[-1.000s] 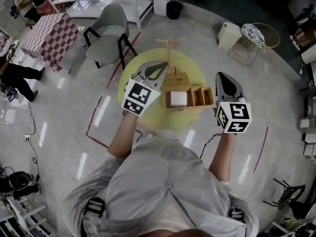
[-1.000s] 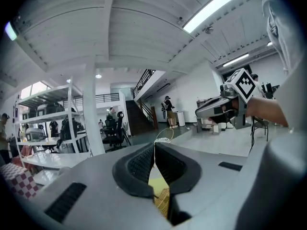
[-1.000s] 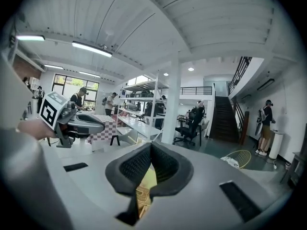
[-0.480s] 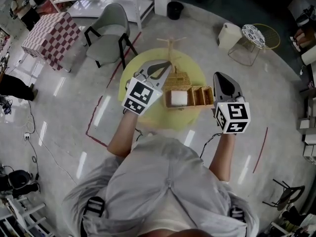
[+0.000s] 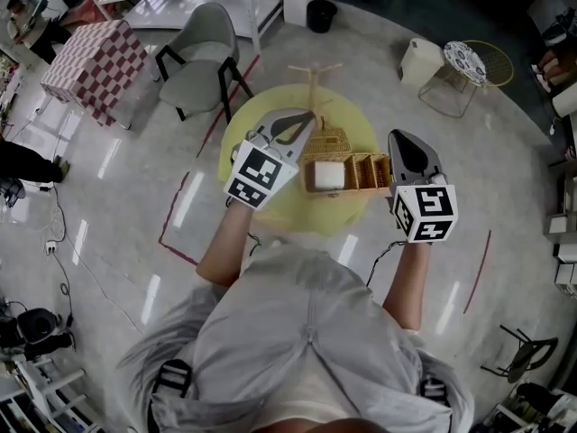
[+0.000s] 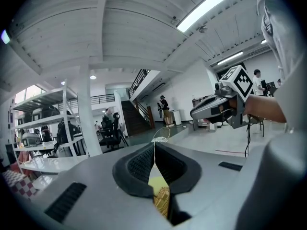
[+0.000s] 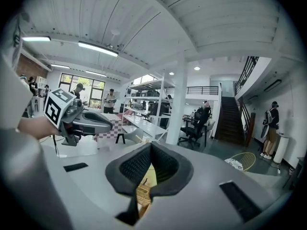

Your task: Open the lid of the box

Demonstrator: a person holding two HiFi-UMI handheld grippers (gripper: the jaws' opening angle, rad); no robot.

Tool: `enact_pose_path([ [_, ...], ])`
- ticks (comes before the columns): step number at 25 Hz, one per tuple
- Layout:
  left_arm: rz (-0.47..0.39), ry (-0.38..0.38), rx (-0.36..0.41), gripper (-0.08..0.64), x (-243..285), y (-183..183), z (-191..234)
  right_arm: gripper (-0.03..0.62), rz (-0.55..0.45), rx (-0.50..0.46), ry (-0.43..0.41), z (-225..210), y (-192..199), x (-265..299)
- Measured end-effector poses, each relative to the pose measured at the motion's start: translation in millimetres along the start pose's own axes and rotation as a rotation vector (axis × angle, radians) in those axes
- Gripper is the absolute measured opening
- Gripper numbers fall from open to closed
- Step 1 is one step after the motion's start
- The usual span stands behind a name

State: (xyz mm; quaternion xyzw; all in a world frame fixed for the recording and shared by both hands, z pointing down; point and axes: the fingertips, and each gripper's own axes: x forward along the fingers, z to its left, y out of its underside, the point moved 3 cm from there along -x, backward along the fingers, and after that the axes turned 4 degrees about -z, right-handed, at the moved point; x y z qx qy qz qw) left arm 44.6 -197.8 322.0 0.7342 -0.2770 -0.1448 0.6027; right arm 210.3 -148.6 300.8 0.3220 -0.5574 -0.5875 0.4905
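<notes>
Standing lid: the woven wicker lid (image 5: 329,140) appears raised off the rectangular wicker box (image 5: 362,177) and leans back from the box's far edge, so the compartments lie open to view; the opening step looks done
Box: sits on the round yellow table (image 5: 236,156), directly between the two grippers, so either one can reach it
Box contents: a white square block (image 5: 326,178) fills the compartment at the box's left end; what lies in the narrow ones at the box's right end is too small to tell
Left gripper (image 5: 306,121): hangs just left of the box with its tip close by the lid's left edge; the jaws are pressed together at the tips with nothing between them, and it is probably placed there because that side is nearest the lid
Right gripper (image 5: 402,139): hangs just right of the box and apart from it, jaws closed and empty; it seems to be waiting rather than bracing the box
Wooden stand (image 5: 313,78): beyond the box's far side, well clear of both grippers
Risk: the lid may fall back onto the box if it does not lean past upright
</notes>
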Motion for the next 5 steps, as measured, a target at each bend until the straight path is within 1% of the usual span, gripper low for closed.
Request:
enact_pose_path([
  [5,0.002,0.0,-0.006,0.029,-1.9,3.3,0.5,0.023,0.004,0.005,-0.01,4.5,2.1,1.3],
])
